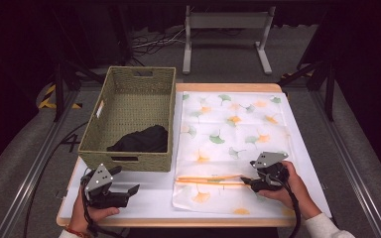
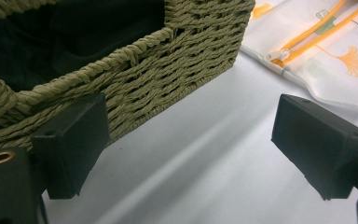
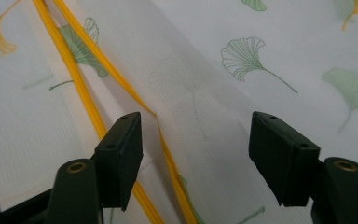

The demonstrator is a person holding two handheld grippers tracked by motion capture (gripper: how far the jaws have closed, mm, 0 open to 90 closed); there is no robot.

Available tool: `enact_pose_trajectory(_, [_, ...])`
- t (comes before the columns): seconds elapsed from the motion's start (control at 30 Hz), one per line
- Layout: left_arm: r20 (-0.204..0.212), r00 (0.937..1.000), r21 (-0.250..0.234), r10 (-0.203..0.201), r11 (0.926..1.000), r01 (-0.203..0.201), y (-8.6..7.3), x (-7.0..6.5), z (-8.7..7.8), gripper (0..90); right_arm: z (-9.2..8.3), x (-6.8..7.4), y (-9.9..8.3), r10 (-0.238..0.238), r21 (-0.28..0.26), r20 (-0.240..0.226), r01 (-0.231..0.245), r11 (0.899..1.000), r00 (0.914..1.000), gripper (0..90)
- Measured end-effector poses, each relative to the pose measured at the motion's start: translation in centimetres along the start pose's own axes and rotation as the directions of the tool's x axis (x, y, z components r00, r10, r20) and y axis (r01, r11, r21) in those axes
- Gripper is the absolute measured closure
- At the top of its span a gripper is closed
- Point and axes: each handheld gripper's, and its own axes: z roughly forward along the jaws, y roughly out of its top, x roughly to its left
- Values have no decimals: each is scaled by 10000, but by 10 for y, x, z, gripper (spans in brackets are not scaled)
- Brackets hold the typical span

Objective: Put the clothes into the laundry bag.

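From the high view, a woven basket (image 1: 129,116) sits at the table's left with a black garment (image 1: 141,140) bunched in its near end. Beside it lies a white mesh laundry bag (image 1: 233,144) printed with ginkgo leaves, its orange zipper (image 1: 211,179) gaping open. The right gripper (image 1: 250,182) is at the zipper's end, the left gripper (image 1: 129,191) rests near the basket's front. In the left gripper view, jaws stand wide, nothing between. In the right gripper view, jaws spread wide over the mesh, straddling one zipper edge (image 3: 168,154), not pinching.
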Motion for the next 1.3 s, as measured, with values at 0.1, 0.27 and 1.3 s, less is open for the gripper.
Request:
enact_pose_trajectory(0.1, [-52, 9999, -103, 97, 9999, -98, 0, 1, -3, 122, 5, -3, 2, 147, 34, -444, -146, 9999, 9989, 351])
enact_pose_trajectory(0.27, [32, 9999, -300, -97, 9995, 98, 1, 3, -5, 125, 11, -6, 4, 298, 220, -639, -285, 9994, 9975, 344])
enact_pose_trajectory(1.3, [476, 9988, 80, 93, 9999, -97, 2, 2, 5, 140, 24, -22, 9, 622, 571, -485, -594, 9966, 9969, 873])
